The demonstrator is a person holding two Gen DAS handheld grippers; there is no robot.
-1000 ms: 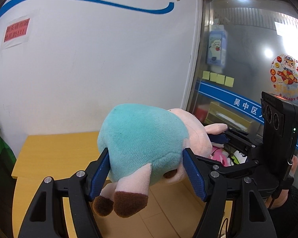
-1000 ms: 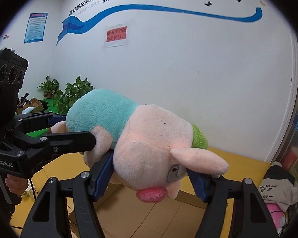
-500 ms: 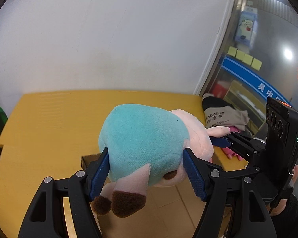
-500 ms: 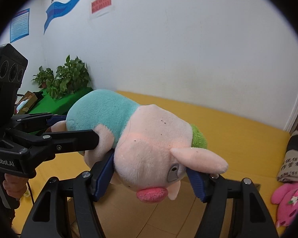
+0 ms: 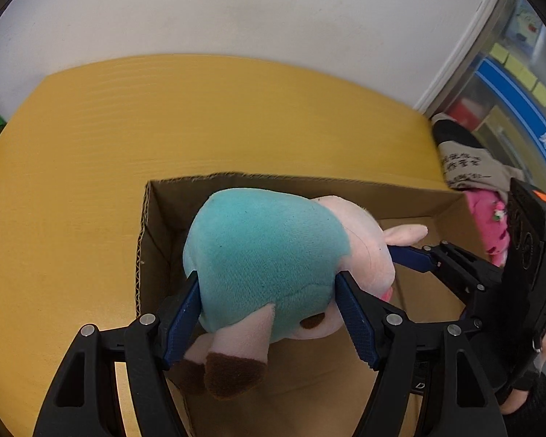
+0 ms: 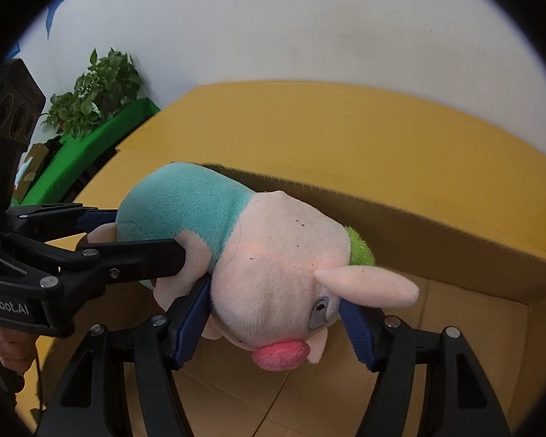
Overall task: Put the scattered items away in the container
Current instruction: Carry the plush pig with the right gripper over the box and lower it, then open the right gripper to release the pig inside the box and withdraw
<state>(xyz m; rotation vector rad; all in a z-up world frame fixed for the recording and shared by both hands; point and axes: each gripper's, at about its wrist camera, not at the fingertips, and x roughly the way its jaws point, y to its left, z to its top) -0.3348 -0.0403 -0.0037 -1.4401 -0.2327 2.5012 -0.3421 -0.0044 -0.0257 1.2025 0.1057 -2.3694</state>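
1. The plush pig (image 5: 273, 255), pink with a teal body, brown feet and a green tuft behind its head, hangs in the air over the open cardboard box (image 5: 309, 185), lying roughly level with its snout turned downward.
2. The left gripper (image 5: 269, 313) grips the teal rear of the pig: its blue pads (image 5: 182, 313) press into both sides of the body, jaws held part-way apart by the toy.
3. The right gripper (image 6: 276, 324) clamps the pig's pink head, one blue pad (image 6: 193, 317) under the neck and the other beside the eye, below the ear; its jaws too are spread only as wide as the head.
4. Each gripper shows in the other's view, reaching in from the side and touching the toy.
5. The box sits on a yellow table (image 5: 91, 145) set against a white wall (image 5: 236, 7); its brown inner floor shows beneath the pig.
6. Past the box's right end lie a pink plush toy (image 5: 491, 225) and a black-and-beige cloth item (image 5: 466, 167) with printed characters.
7. In the right wrist view, potted plants (image 6: 98, 91) stand on a green surface (image 6: 91, 142) at far left.
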